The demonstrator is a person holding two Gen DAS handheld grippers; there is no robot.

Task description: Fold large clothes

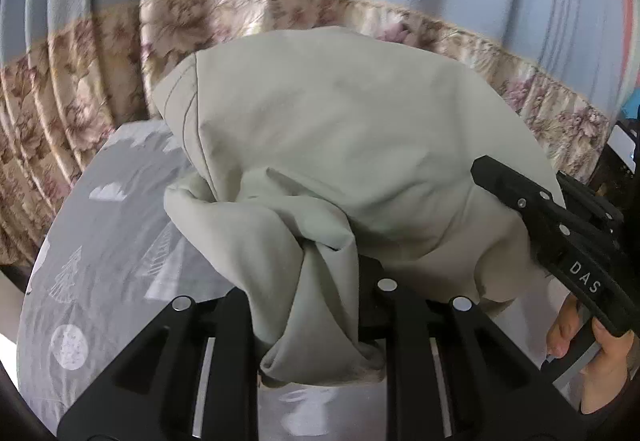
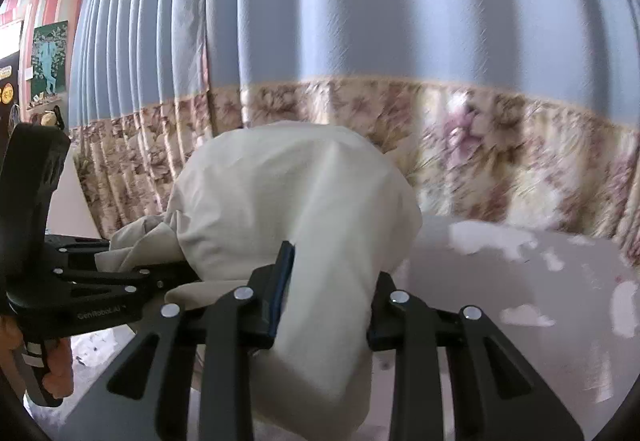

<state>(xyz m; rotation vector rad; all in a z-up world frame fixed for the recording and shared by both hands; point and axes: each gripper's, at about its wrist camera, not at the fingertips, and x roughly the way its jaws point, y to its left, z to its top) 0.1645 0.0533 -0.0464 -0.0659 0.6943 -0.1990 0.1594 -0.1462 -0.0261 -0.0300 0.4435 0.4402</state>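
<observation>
Left tool, right tool, clamping garment

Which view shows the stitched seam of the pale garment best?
The left wrist view: the pale garment shows its stitched seam sharply at upper left. The right wrist view shows only smooth, bunched cloth, no seam.

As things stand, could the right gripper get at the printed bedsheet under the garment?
Probably not yet. The right gripper is shut on a bunched fold of the beige garment, which hangs between it and the grey printed bedsheet. The left gripper is also clamped on the cloth.
</observation>
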